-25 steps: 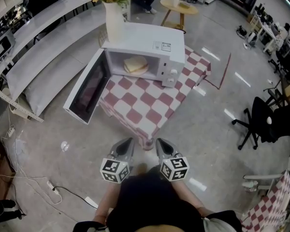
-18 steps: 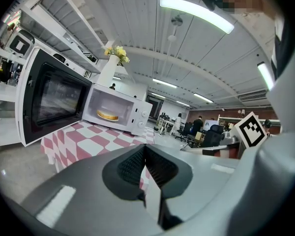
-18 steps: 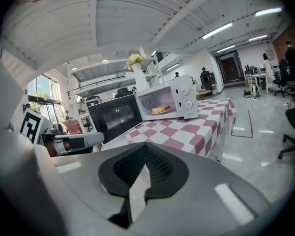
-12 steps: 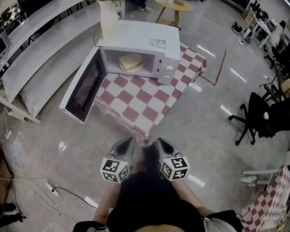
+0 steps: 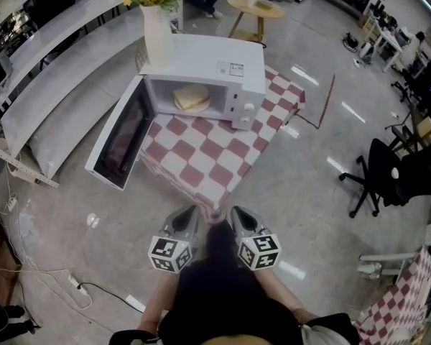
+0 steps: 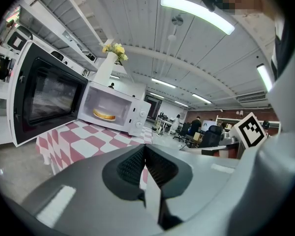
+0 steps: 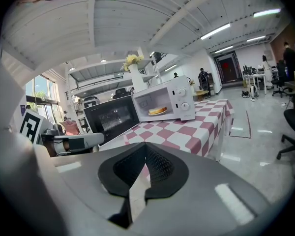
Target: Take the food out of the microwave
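A white microwave (image 5: 210, 65) stands on a table with a red-and-white checked cloth (image 5: 208, 157). Its door (image 5: 121, 139) hangs wide open to the left. Inside lies the food (image 5: 191, 98), pale bread on a plate. The food (image 6: 104, 115) also shows in the left gripper view, and the food (image 7: 158, 111) in the right gripper view. My left gripper (image 5: 186, 217) and right gripper (image 5: 239, 215) are held side by side close to my body, well short of the table. Both are shut with nothing between the jaws.
A white vase of yellow flowers (image 5: 155, 21) stands on top of the microwave. Long white shelves (image 5: 50, 70) run along the left. A black office chair (image 5: 379, 172) stands at the right, a round wooden table (image 5: 256, 7) behind, and a cable (image 5: 82, 284) lies on the floor.
The table and microwave have shifted slightly left and nearer in the head view. Both grippers keep their place before my body and stay shut.
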A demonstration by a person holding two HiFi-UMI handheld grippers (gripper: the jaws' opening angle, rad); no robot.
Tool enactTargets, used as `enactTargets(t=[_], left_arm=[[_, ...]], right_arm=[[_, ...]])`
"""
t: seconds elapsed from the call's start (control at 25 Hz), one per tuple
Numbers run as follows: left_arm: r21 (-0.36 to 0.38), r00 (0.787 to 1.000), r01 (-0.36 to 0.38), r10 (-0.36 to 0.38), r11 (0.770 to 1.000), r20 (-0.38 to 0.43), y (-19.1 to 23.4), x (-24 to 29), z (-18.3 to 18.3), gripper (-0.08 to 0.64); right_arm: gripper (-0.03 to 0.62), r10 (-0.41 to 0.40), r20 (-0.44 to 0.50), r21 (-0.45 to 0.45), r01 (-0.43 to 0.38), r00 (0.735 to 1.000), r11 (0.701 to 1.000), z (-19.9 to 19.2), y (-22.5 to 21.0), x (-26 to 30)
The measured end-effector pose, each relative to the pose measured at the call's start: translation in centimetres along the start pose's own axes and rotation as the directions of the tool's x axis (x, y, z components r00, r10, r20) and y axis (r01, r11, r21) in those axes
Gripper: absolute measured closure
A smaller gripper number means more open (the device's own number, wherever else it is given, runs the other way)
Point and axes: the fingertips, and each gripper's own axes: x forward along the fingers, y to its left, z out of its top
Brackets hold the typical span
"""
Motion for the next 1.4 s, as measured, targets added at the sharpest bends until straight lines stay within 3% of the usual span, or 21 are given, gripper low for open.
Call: enactTargets(t=[1.4], left_arm=[[-0.013, 1.000, -0.025, 0.025, 1.000, -0.011, 3.3, 9.6, 3.7, 0.549]], right_arm=[[0.592, 0.048, -0.038, -0.016, -0.049, 0.998, 0.999, 5.4, -5.3, 7.9]])
